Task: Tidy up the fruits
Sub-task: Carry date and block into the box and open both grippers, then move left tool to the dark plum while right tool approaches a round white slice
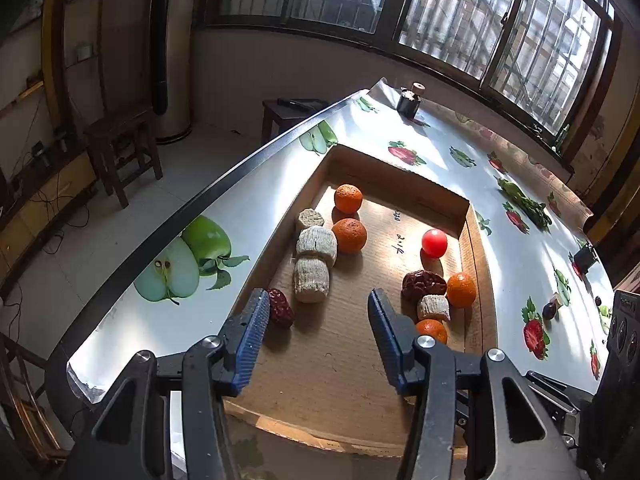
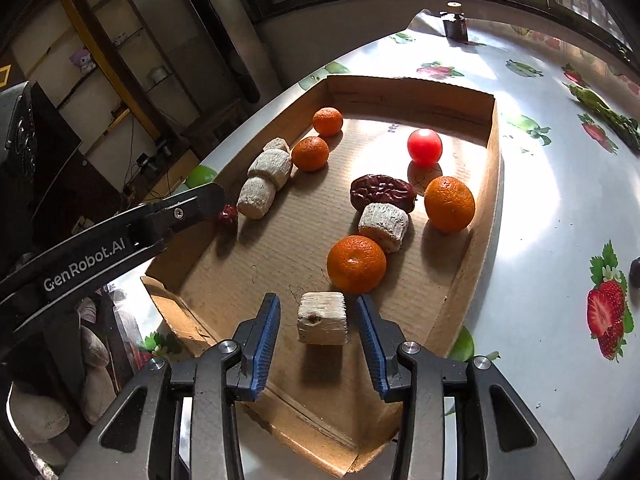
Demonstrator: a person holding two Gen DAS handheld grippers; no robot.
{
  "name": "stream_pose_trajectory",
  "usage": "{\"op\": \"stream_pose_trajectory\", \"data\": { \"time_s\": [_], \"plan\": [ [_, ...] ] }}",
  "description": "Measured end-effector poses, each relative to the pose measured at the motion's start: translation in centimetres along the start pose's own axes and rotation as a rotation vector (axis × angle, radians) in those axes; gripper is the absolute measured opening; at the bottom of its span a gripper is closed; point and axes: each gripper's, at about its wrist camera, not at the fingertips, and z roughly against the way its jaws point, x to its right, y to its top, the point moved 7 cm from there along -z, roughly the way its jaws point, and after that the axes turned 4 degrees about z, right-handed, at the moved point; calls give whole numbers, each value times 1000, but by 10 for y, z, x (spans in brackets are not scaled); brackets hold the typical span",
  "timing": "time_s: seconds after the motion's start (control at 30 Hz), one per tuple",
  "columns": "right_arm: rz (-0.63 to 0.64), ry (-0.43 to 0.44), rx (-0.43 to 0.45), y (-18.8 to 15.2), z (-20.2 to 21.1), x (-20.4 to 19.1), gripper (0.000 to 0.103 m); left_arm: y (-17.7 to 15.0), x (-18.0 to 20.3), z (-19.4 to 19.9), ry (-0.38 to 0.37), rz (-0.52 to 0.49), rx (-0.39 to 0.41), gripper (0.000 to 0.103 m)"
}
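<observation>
A shallow cardboard tray (image 1: 400, 168) (image 2: 472, 264) holds several oranges (image 1: 350, 235) (image 2: 356, 264), pale corn-cob pieces (image 1: 312, 280) (image 2: 264, 188), two red dates (image 1: 424, 284) (image 2: 382, 192) and a red tomato (image 1: 434, 243) (image 2: 425, 147). My left gripper (image 1: 318, 312) is open above the tray floor, its left fingertip beside a small date (image 1: 280, 307). My right gripper (image 2: 318, 316) is open around a cut cob piece (image 2: 322, 318); both pads stand apart from it. The left gripper's arm (image 2: 120, 236) shows in the right wrist view.
The tray lies on a table with a fruit-print cloth (image 1: 440, 152) (image 2: 560, 200). A dark jar (image 1: 409, 101) (image 2: 456, 24) stands at the far end. Green leaves (image 1: 524, 202) lie to the right. Stools (image 1: 120, 148) stand beyond the left edge.
</observation>
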Motion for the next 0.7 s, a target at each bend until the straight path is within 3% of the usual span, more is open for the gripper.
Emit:
{"op": "stream_pose_trajectory", "data": {
  "time_s": [0.07,0.1,0.13,0.2,0.3,0.43,0.7],
  "plan": [
    [-37,-1,47,-3,18,6,43,0,7,11,11,-29,36,61],
    [-54,-14,70,-5,27,10,44,-1,11,16,25,-49,55,70],
    [-75,-37,96,-8,39,15,49,-2,16,22,45,-71,73,79],
    [-124,-86,155,-18,61,28,61,-6,30,30,49,-117,97,84],
    [-175,-170,232,-31,89,47,75,-14,53,39,12,-156,99,84],
    [-229,-303,289,-44,116,74,76,-21,81,50,23,-217,128,84],
    [-291,-312,270,-65,125,100,76,-36,113,62,36,-277,151,84]
  ]
}}
